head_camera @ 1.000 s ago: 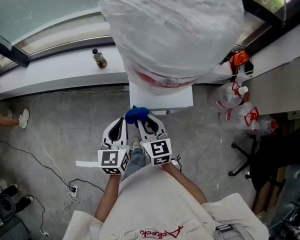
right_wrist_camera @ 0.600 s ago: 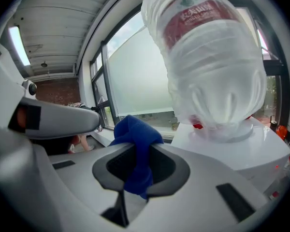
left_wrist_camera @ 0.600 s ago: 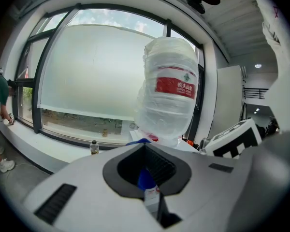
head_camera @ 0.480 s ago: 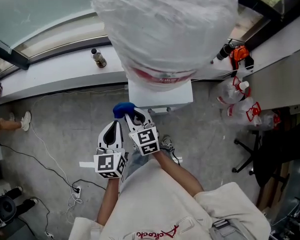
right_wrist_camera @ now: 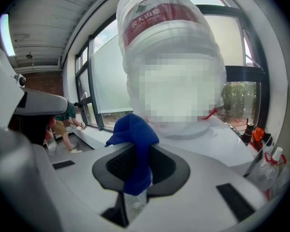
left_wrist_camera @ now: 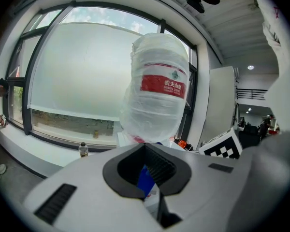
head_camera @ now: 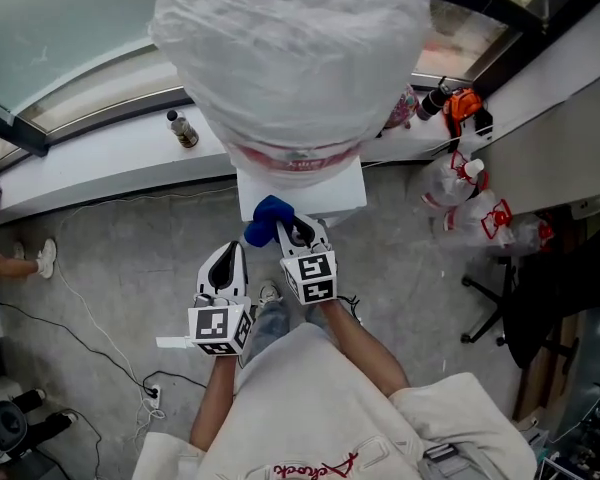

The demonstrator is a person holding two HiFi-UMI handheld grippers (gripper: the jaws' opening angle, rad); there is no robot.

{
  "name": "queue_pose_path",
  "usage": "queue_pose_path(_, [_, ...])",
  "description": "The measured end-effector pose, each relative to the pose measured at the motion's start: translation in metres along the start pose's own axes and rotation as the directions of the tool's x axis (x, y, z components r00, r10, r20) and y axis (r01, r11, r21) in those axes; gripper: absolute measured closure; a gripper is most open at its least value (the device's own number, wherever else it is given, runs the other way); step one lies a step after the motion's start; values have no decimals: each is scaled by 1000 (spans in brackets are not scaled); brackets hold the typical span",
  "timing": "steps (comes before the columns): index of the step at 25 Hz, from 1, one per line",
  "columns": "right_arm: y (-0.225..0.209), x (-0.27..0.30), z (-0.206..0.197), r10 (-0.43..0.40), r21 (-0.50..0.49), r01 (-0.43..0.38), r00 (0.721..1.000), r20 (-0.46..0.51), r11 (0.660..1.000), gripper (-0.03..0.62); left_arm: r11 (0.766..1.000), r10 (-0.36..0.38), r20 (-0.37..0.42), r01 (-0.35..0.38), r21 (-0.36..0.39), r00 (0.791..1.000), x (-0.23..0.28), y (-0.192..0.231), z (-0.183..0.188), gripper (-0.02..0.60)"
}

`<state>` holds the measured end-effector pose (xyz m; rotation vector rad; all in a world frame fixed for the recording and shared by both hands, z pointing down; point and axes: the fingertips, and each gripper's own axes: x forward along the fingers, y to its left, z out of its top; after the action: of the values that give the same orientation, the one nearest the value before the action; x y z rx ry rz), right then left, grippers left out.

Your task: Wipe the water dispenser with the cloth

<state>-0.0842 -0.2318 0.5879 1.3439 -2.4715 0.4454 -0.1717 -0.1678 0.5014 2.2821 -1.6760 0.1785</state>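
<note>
Cloth first: a crumpled royal-blue fabric cloth [right_wrist_camera: 133, 144] is clenched between the jaws of the right gripper [head_camera: 296, 234]. Its bunched end pokes out at 12 o'clock from the tips. It sits at the front edge of the white boxy water dispenser [head_camera: 330, 193] (whether it actually touches, the head view cannot settle). A large clear water bottle wrapped in wrinkled plastic film, with a red label [head_camera: 290, 58], sits on the dispenser. The left gripper [head_camera: 230, 264] hangs at 8 o'clock of the right one, over the grey concrete floor [head_camera: 130, 258]. Its jaws are drawn together on nothing, apart from the dispenser. At 10 o'clock of the dispenser a small capped bottle [head_camera: 183, 130] stands on the pale window ledge [head_camera: 100, 163].
</note>
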Motion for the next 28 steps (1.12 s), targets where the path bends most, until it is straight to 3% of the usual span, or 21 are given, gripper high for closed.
queue_pose_path(11, [-105,-43,-6,-171,31,171,985,-4,985,516,992,-121,-7,121,27,993,39,-49,5,571])
queue_pose_path(22, [-206,-91,-19,-366,71,367,930,-26,928,516,982,-180,-25,181,56,983,56,-75,7,571])
queue_pose_path(28, [-208,-110,-12,-392,63,392,920,-8,918,516,982,-180,-21,181,50,983,55,-75,8,571])
